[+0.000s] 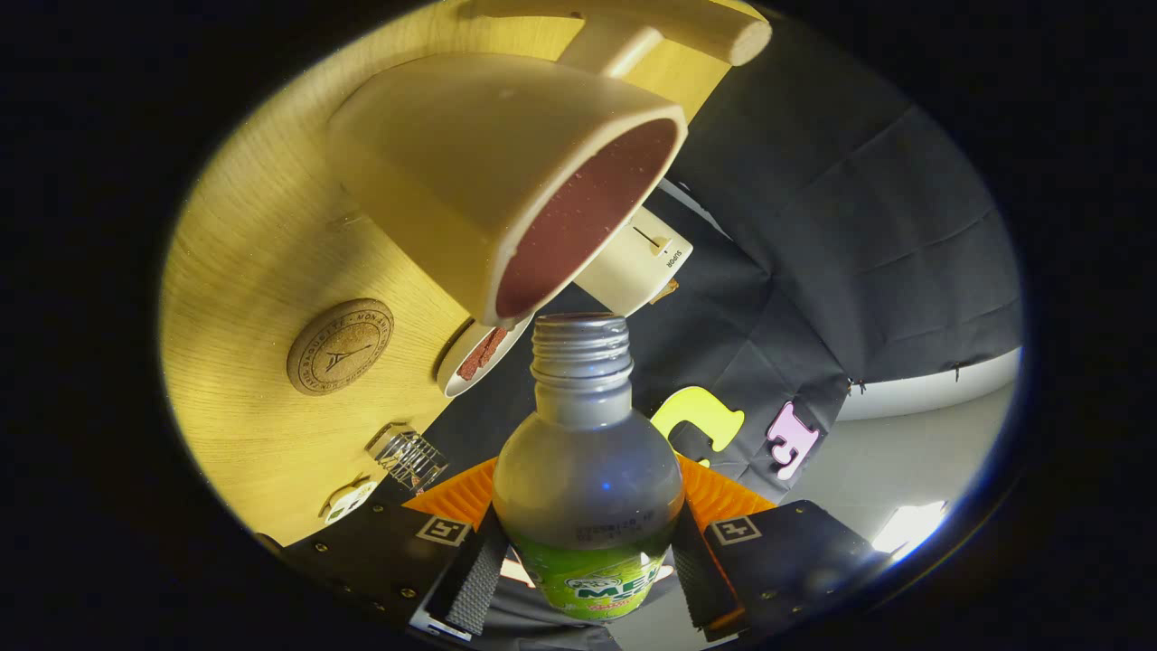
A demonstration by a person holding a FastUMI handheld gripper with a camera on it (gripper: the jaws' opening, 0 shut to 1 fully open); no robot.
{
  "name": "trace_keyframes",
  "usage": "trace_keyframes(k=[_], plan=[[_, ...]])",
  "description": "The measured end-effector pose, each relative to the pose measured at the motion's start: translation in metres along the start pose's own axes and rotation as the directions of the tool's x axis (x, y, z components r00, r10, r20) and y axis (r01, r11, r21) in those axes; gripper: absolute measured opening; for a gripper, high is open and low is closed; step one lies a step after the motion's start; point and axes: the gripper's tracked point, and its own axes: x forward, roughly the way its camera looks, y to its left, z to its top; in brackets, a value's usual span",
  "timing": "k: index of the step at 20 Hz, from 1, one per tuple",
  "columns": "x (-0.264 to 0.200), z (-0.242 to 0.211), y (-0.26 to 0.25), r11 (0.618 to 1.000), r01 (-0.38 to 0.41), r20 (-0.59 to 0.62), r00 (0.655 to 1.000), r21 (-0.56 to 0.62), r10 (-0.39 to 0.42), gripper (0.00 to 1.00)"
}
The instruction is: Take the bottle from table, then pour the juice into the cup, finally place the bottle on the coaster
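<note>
Wooden table tilted steeply across the left of the gripper view, seen with the whole scene rolled sideways. On its surface, a round cork coaster with a stamped mark, bare on top, well apart from the bottle. Nearer the fingers, a small ribbed clear glass item and a little white object at the table's edge; too small to tell what either is. To the right of the coaster, a cream cup with a dark reddish inside, mouth turned toward the bottle's neck, rim just above the bottle's open threaded top. Just below the cup's rim, a small white dish with something reddish in it. Beyond the cup, a cream appliance with a slider on its face, and above it a pale handle-like bar. In the middle, the bottle, cap off, clear upper body, green label low down, pinched between the two fingers of the gripper, one pad pressed on each side of the labelled part. To the right, dark cloth wall and pale floor.
</note>
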Motion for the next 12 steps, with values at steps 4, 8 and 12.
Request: trace_keyframes(k=[4,8,12], plan=[[0.001,0.0,0.0,0.997,-0.026,-0.008,1.0,0.069,0.026,0.81],[0.004,-0.005,0.003,0.985,-0.051,-0.019,0.998,0.165,0.055,0.81],[0.008,-0.012,0.004,0.963,-0.049,-0.022,0.998,0.264,0.057,0.81]])
